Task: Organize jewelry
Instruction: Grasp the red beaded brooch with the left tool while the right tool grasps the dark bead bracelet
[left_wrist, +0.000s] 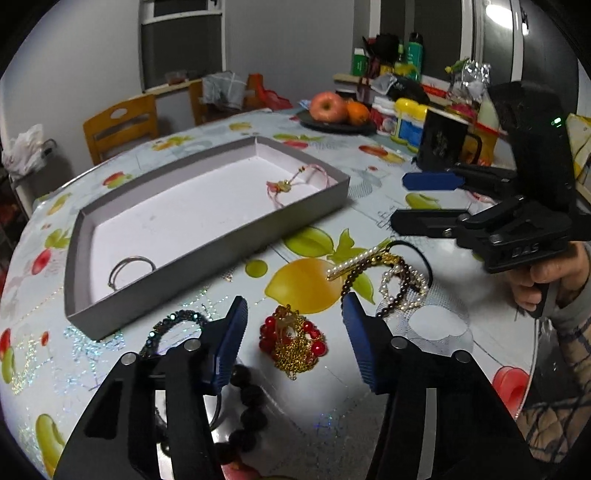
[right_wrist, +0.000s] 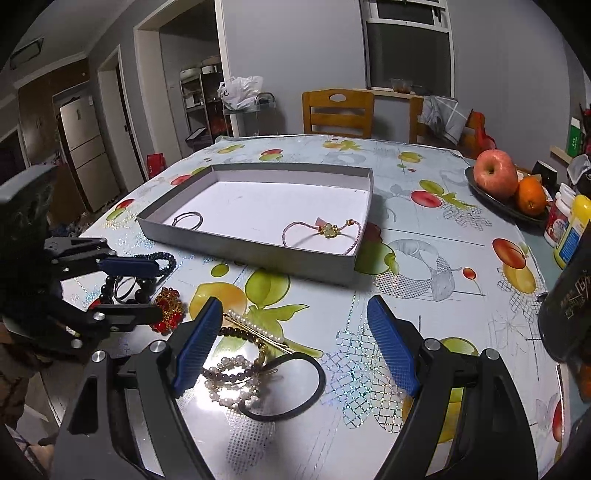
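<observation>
A shallow grey tray (left_wrist: 207, 254) is set on a round table covered by a fruit-printed cloth (left_wrist: 436, 332). Inside the tray, a pink cord bracelet with a gold charm (left_wrist: 284, 186) is seen near one end and a thin ring-shaped hoop (left_wrist: 129, 267) near the other. The left gripper (left_wrist: 293, 334) is held low over a red-beaded gold chain piece (left_wrist: 293, 341), which lies between its blue pads (left_wrist: 231, 343); the jaws are apart and nothing is clamped. A dark beaded bracelet (left_wrist: 173, 319) lies just beside it. The right gripper (right_wrist: 295, 345) is held with its jaws wide apart above a heap of pearl strands (right_wrist: 232, 376), a pearl hair clip (right_wrist: 255, 332) and a black hair tie (right_wrist: 295, 387), none of which is gripped.
</observation>
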